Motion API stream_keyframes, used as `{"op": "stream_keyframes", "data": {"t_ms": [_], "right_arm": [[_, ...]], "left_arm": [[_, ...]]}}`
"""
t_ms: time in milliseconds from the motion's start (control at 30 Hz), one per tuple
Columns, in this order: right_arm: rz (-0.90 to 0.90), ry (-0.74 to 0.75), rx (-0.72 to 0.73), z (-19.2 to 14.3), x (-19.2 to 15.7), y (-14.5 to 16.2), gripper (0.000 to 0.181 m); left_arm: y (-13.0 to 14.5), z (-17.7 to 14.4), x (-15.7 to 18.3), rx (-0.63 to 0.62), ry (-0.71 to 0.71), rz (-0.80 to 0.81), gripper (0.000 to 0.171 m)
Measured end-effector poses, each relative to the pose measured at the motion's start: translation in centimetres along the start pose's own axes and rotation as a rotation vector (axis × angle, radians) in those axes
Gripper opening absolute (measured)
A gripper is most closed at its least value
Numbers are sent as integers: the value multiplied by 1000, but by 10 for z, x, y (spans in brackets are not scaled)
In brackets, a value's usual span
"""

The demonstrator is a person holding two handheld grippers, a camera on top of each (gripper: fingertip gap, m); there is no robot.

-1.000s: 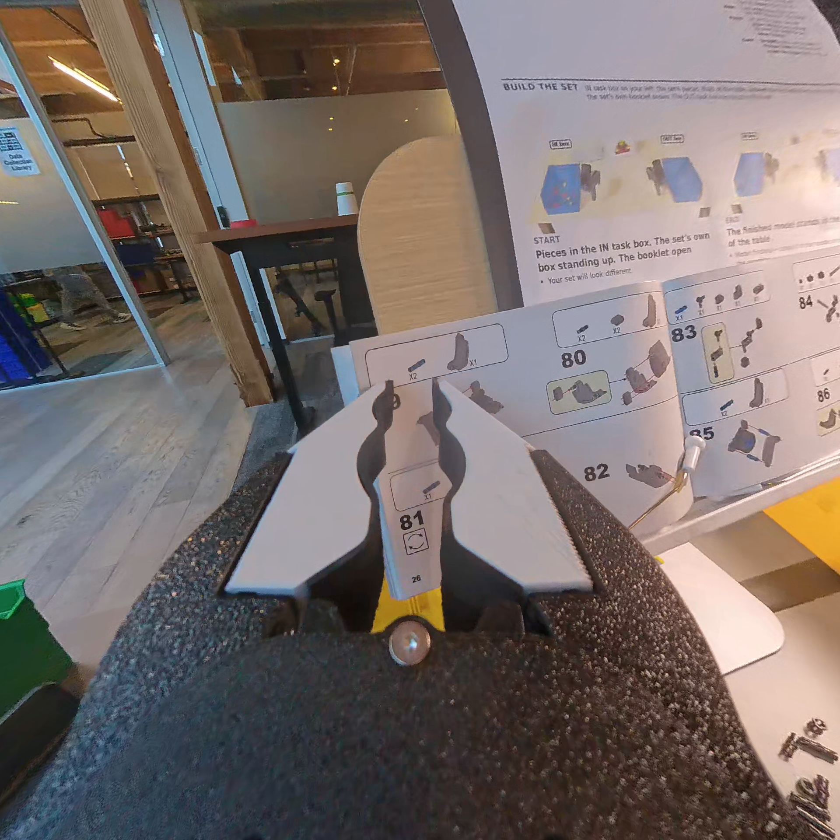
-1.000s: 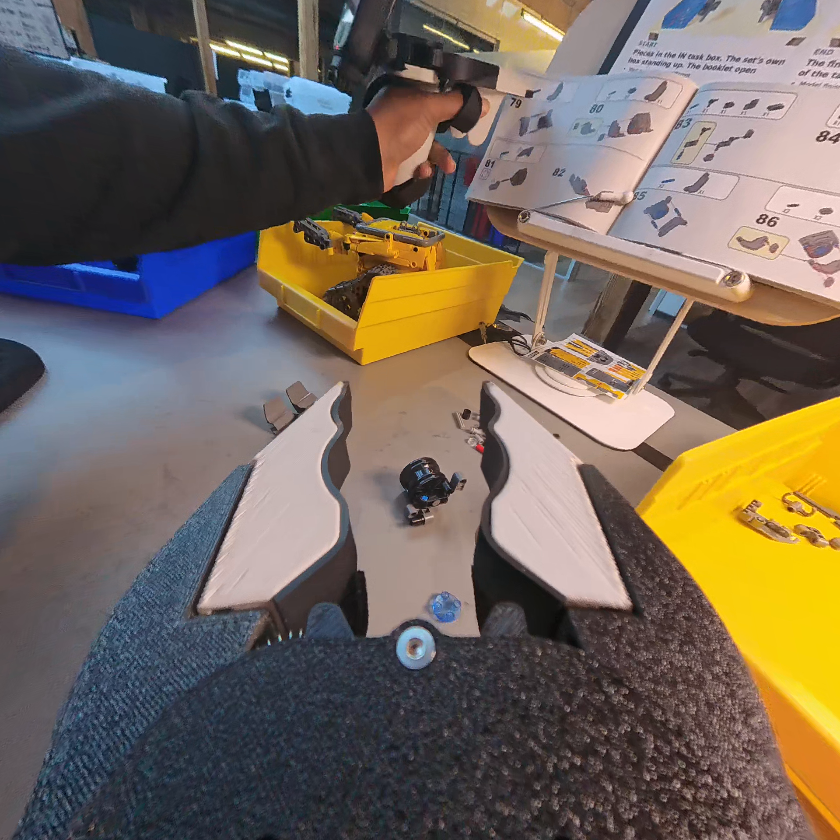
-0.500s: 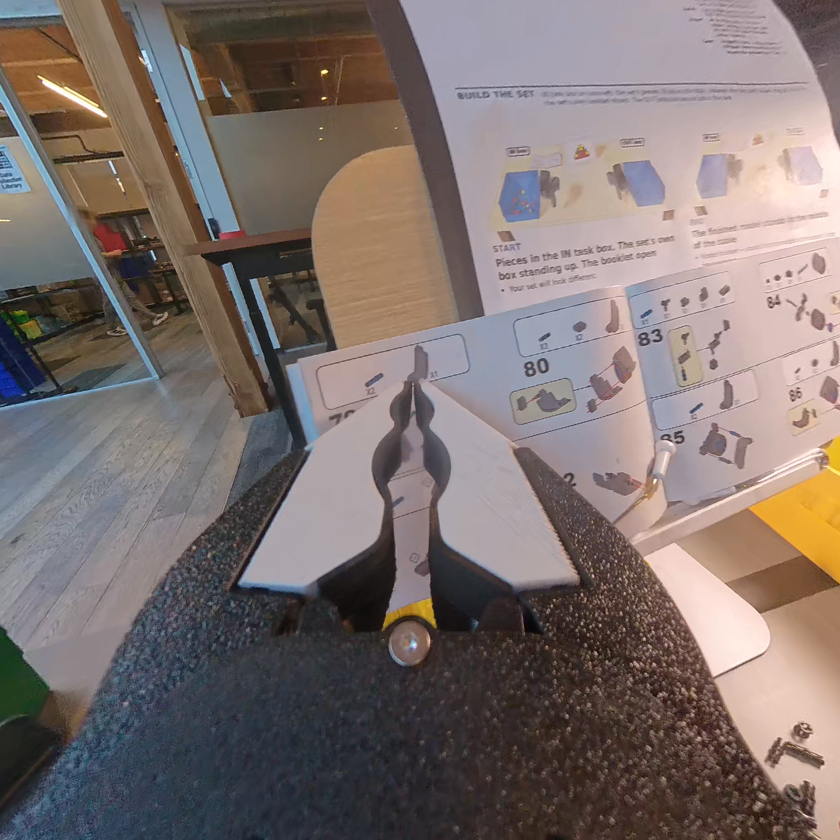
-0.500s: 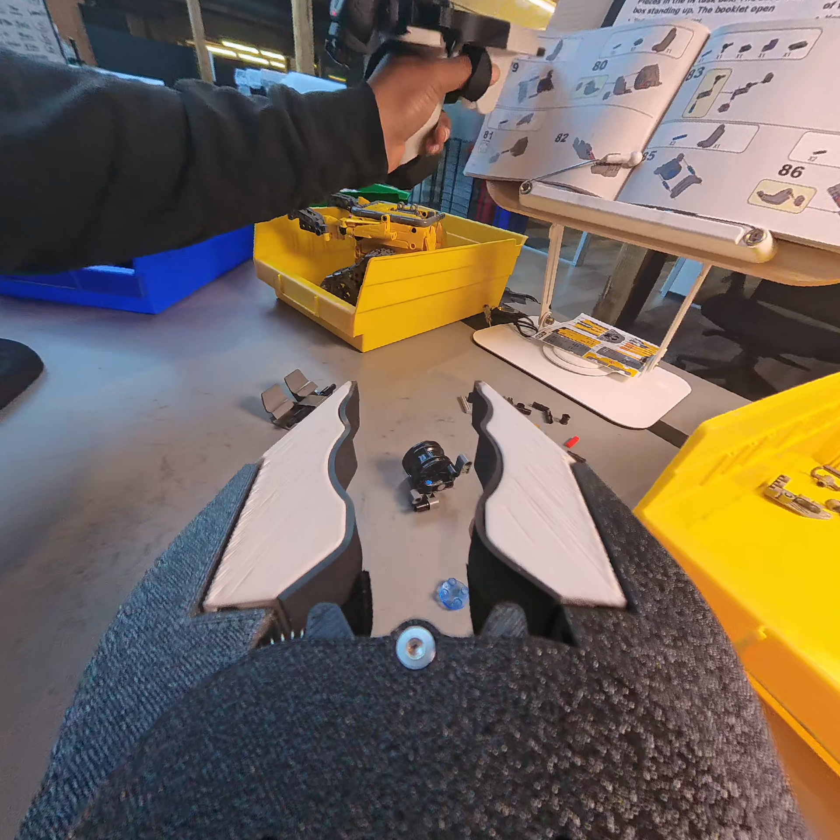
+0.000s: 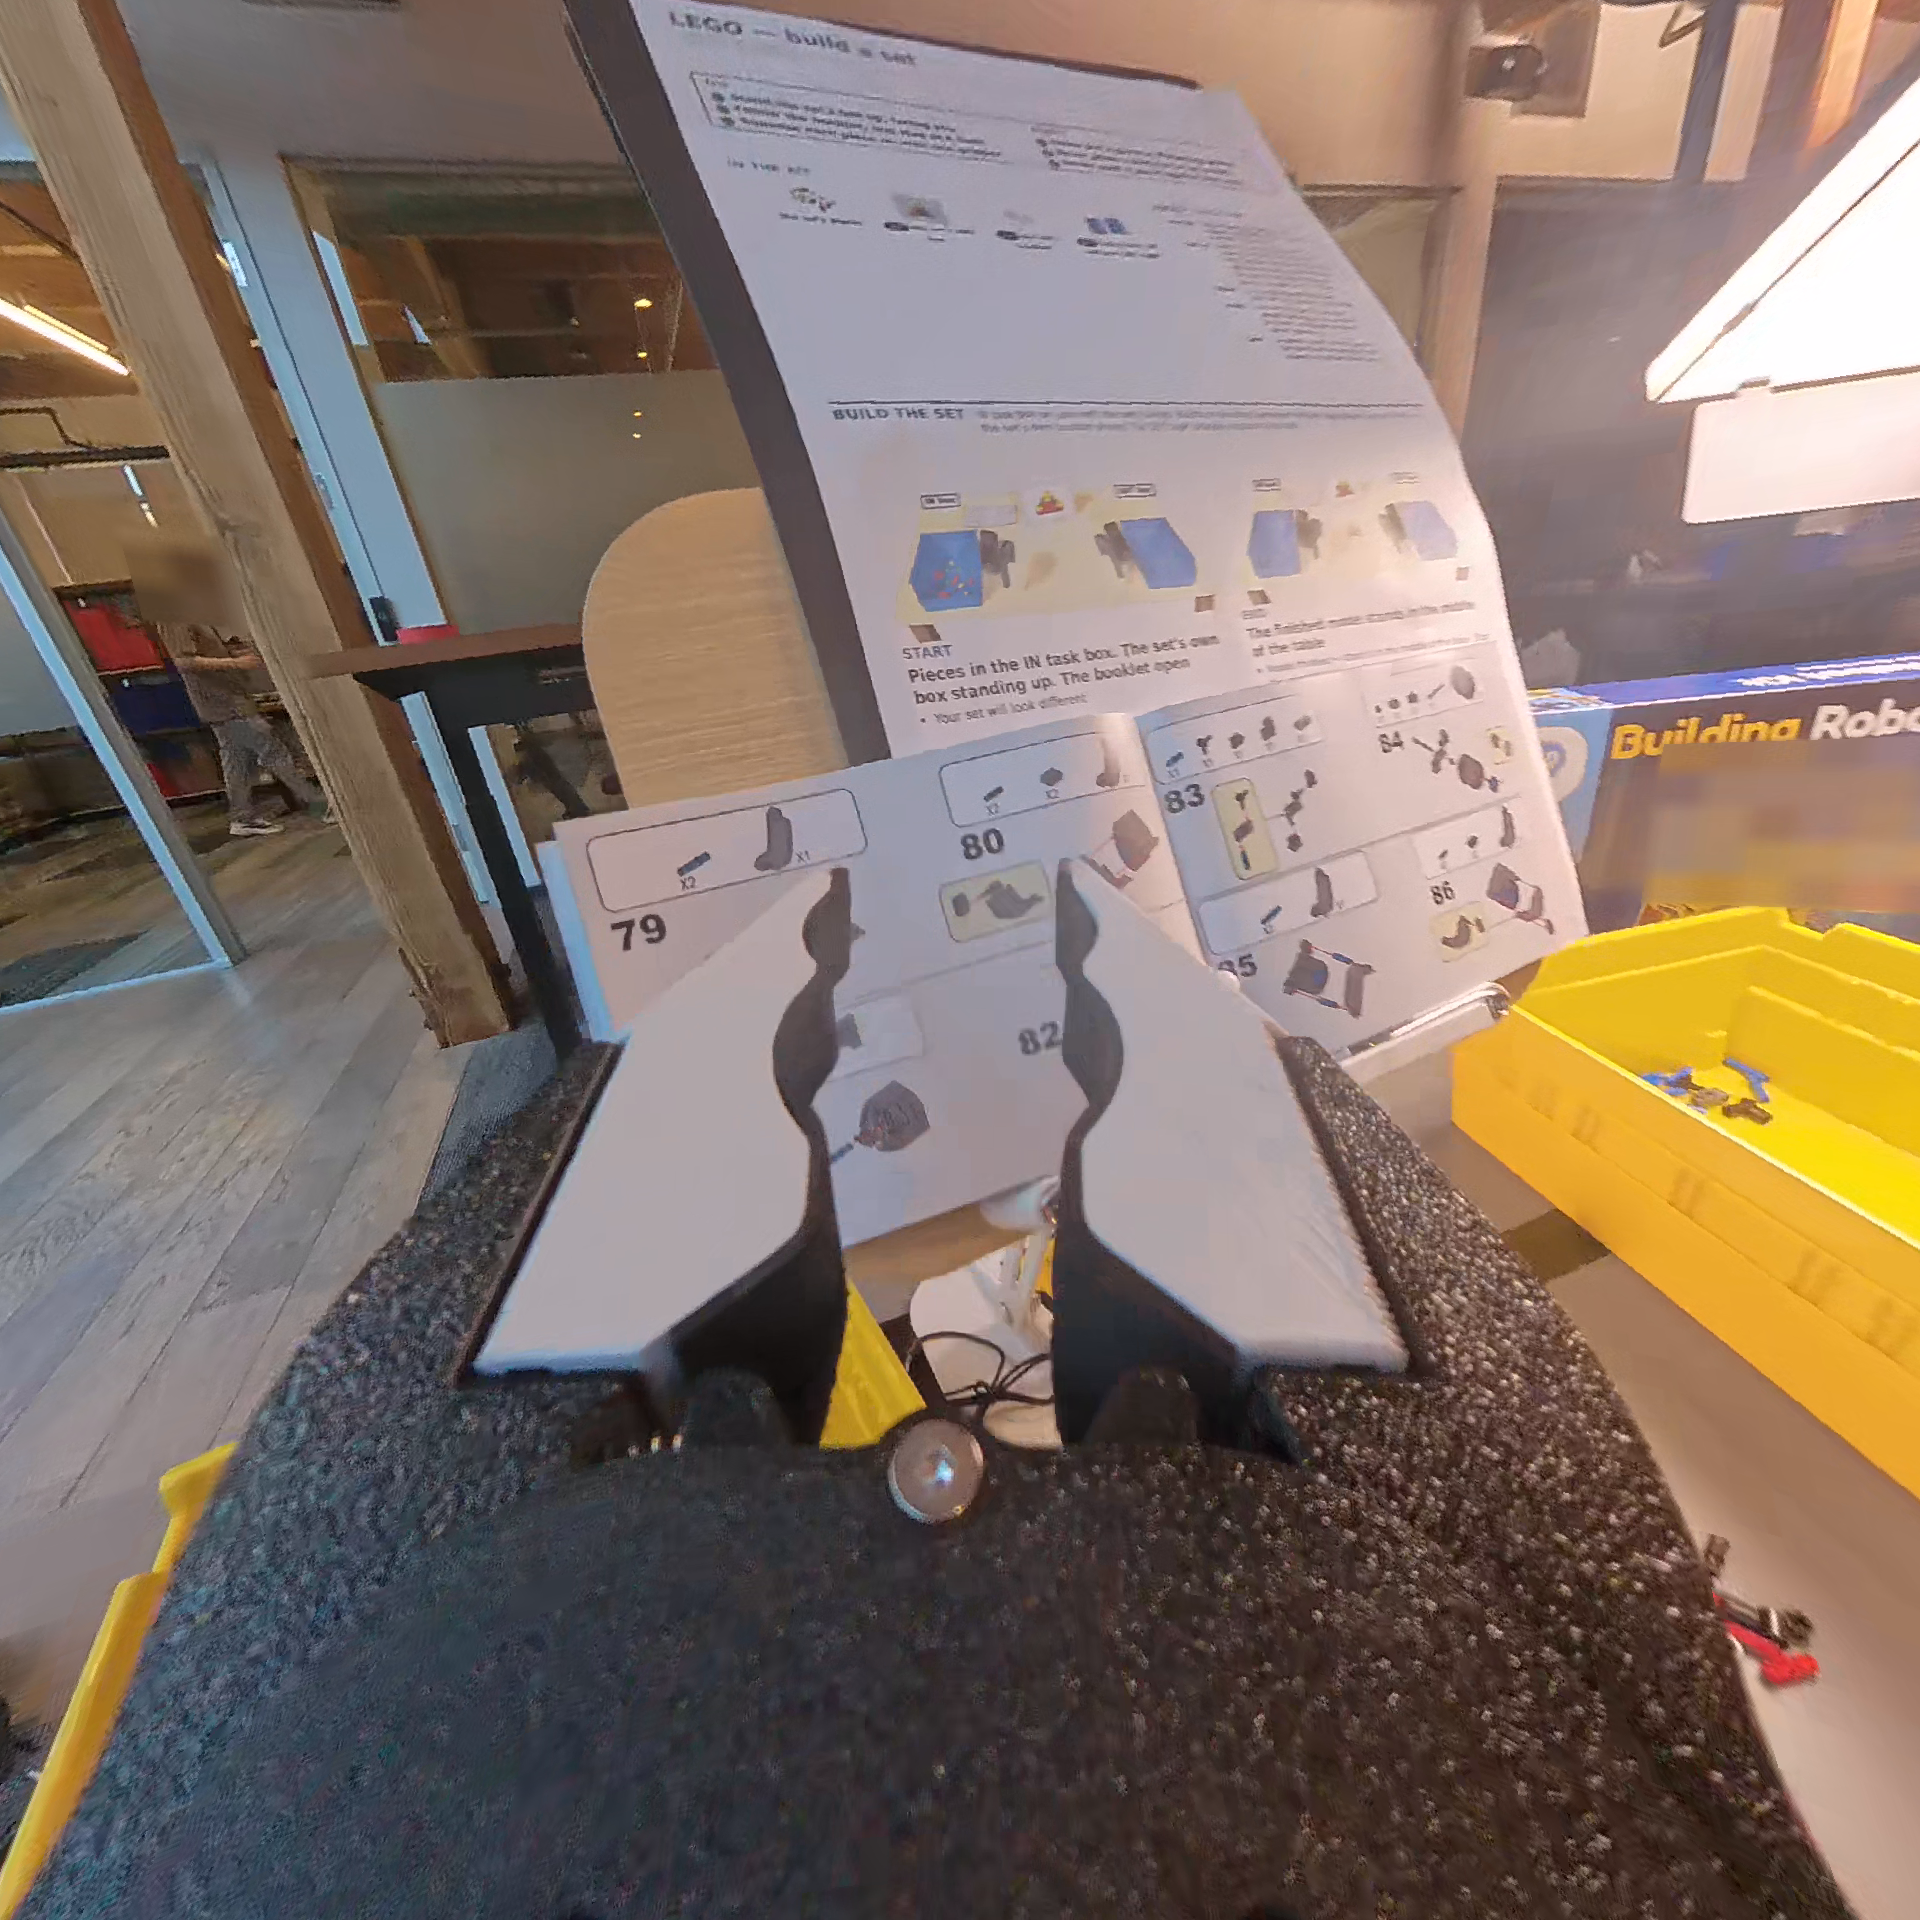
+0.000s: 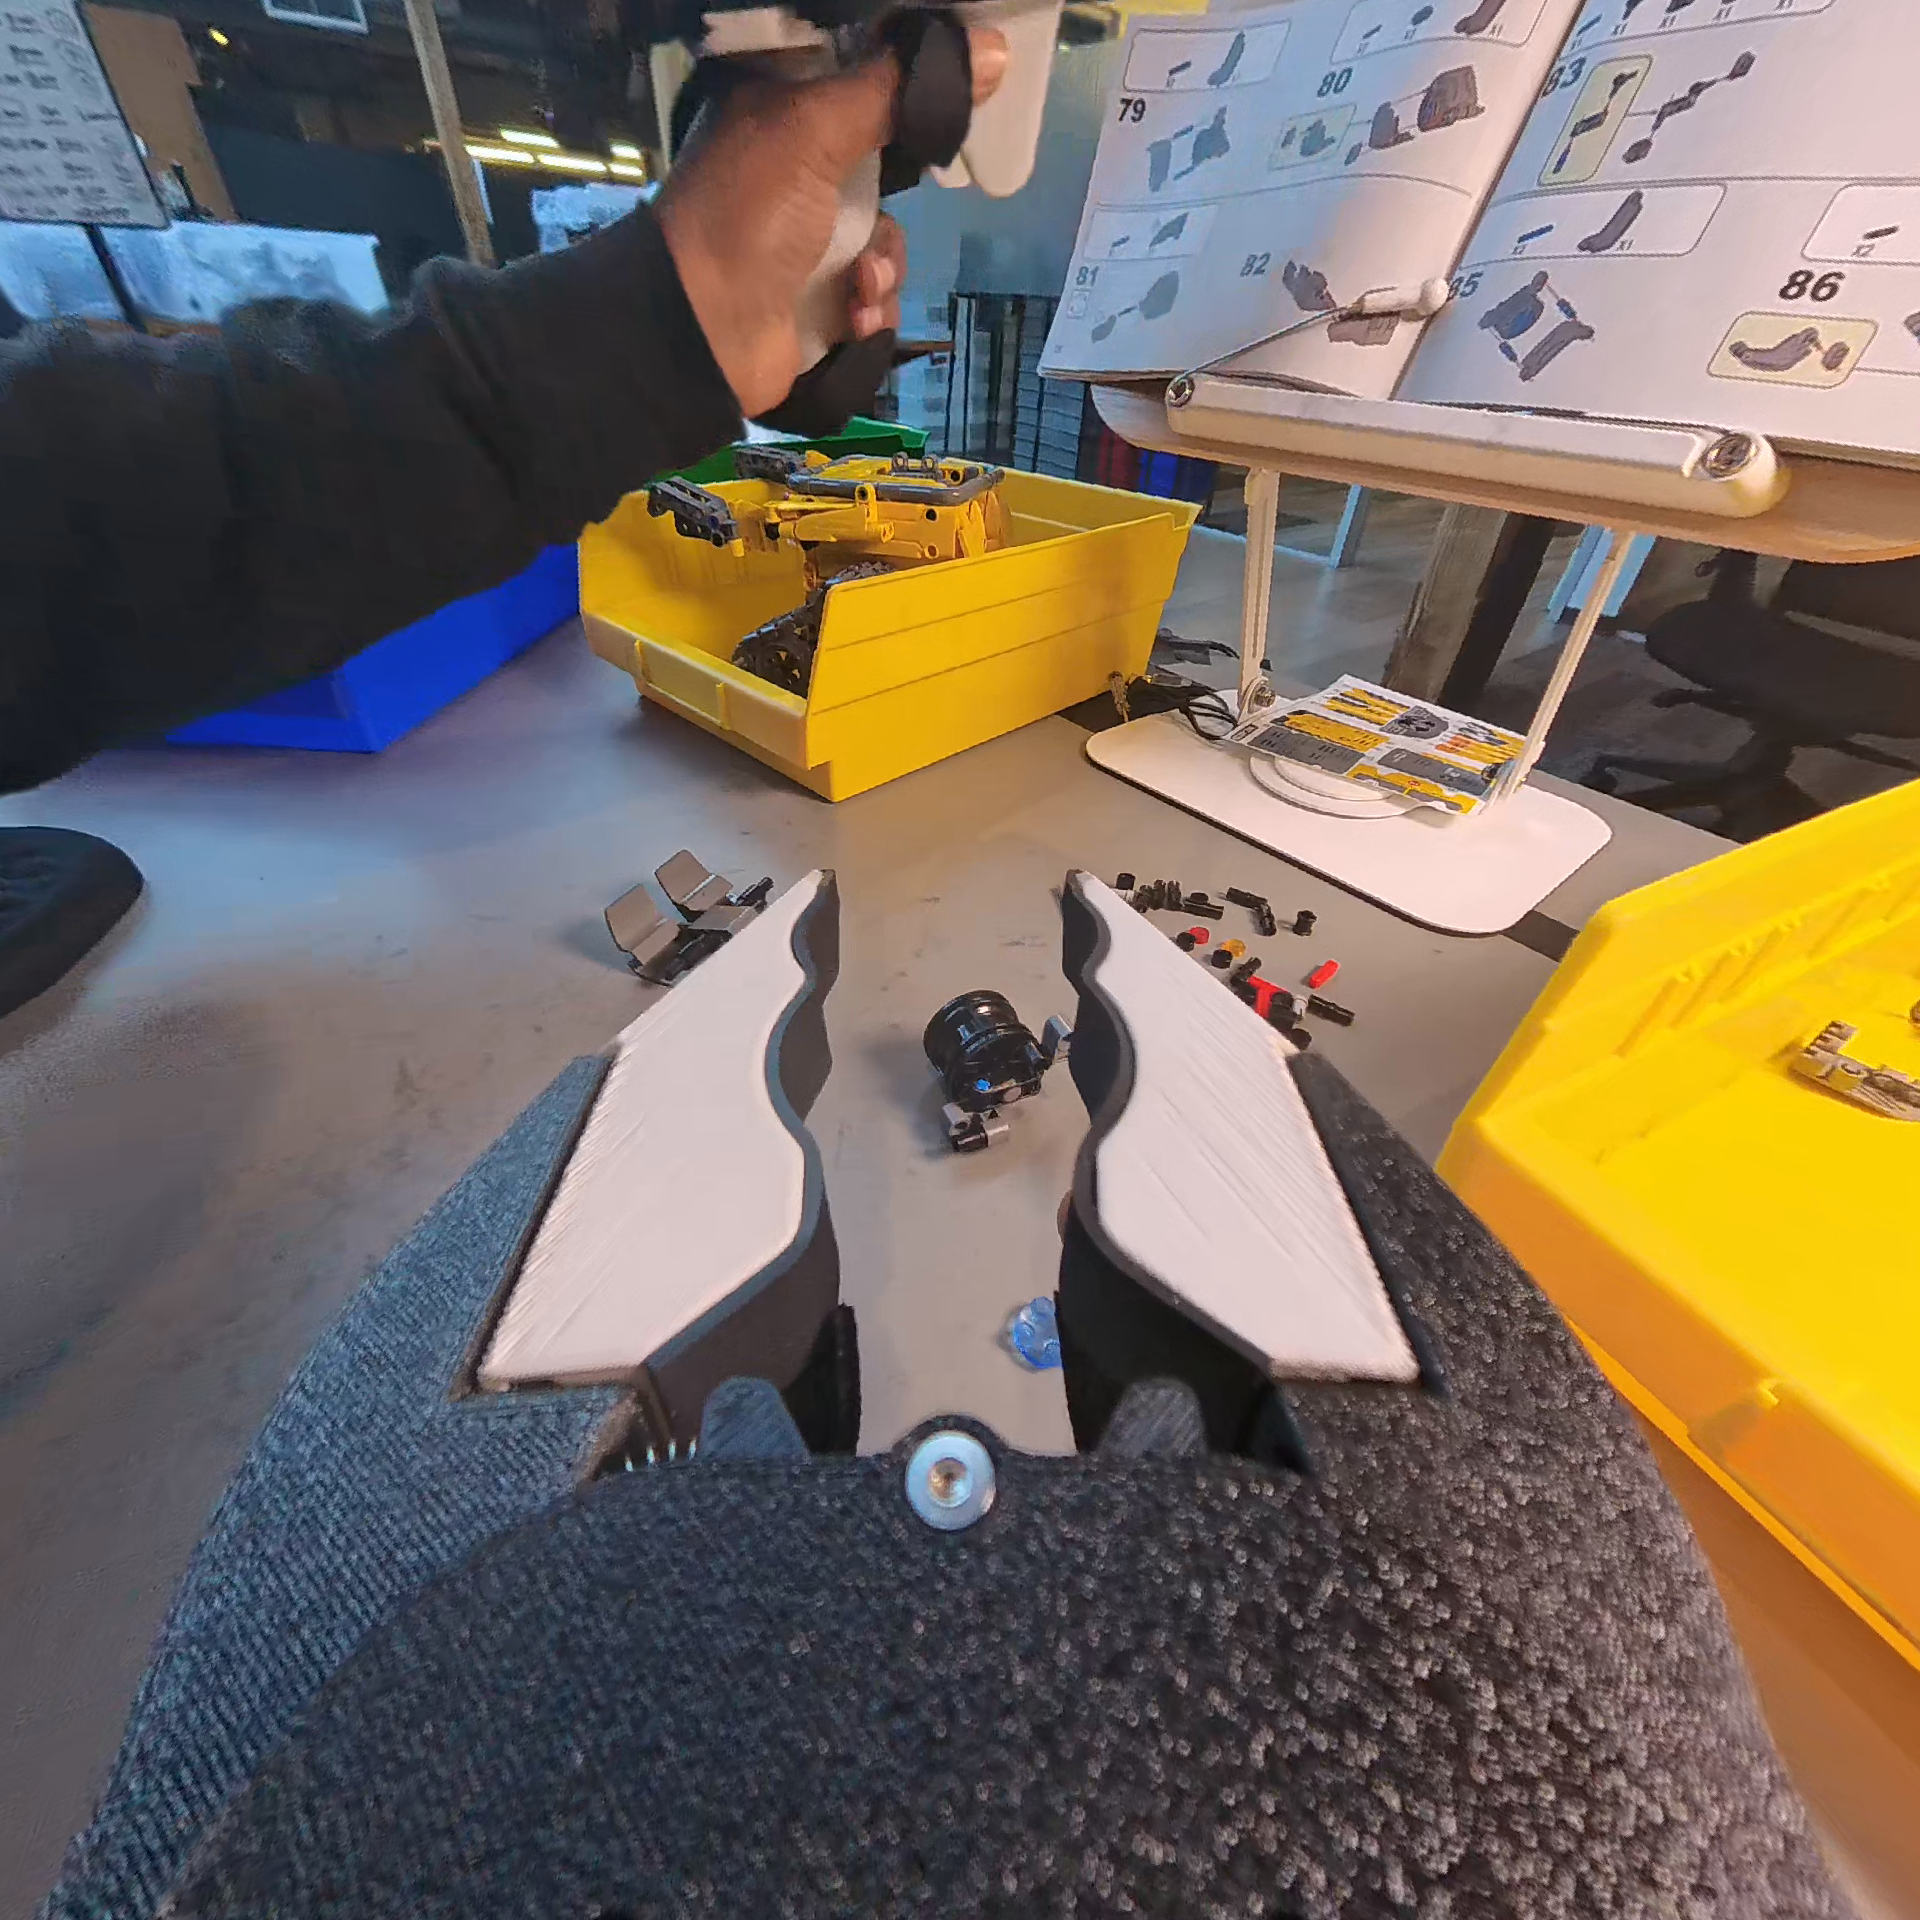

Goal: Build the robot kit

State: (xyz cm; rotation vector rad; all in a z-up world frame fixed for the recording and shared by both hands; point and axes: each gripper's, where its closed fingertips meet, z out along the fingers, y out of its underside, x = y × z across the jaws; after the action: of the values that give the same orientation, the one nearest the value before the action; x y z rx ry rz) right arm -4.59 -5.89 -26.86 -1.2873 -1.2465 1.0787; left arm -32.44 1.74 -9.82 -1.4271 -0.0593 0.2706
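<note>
My left gripper [image 5: 951,883] is open and empty, held up in front of the left page of an open instruction booklet [image 5: 987,842] on a white stand. The page shows between the jaws, not touched. My right gripper [image 6: 951,883] is open and empty, low over the grey table [image 6: 312,1039]. A small black wheel assembly [image 6: 982,1049] lies on the table between its fingers, close to the right finger. A clear blue stud [image 6: 1032,1335] lies nearer the gripper's base. A sleeved hand [image 6: 790,208] holds the left gripper's handle up by the booklet [image 6: 1351,156].
A yellow bin [image 6: 935,665] holds a yellow tracked model. A blue bin [image 6: 416,665] sits behind the arm. Small black and red pins [image 6: 1247,966] and grey pieces [image 6: 686,914] lie ahead. A large yellow bin [image 6: 1714,1195] is at the right. The stand's base [image 6: 1351,842] carries a sticker sheet. There is about 35 cm between the tips of the two grippers. My right tips are roughly 11 cm from the clear blue stud [image 6: 1032,1335].
My left gripper was shut on the booklet's left page edge; it has opened, let the page go and shifted right. My right gripper stays open over the wheel assembly.
</note>
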Motion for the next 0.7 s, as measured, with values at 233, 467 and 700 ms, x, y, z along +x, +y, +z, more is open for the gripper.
{"op": "stream_keyframes", "data": {"t_ms": [233,467,700], "right_arm": [[-20,76,-39,-6,22,-1,43],[7,317,-87,-41,111,-36,33],[62,518,-239,-40,236,-67,34]], "left_arm": [[23,-82,41,6,122,9,23],[68,-167,87,-91,241,-51,9],[86,-208,101,-120,191,-111,17]]}}
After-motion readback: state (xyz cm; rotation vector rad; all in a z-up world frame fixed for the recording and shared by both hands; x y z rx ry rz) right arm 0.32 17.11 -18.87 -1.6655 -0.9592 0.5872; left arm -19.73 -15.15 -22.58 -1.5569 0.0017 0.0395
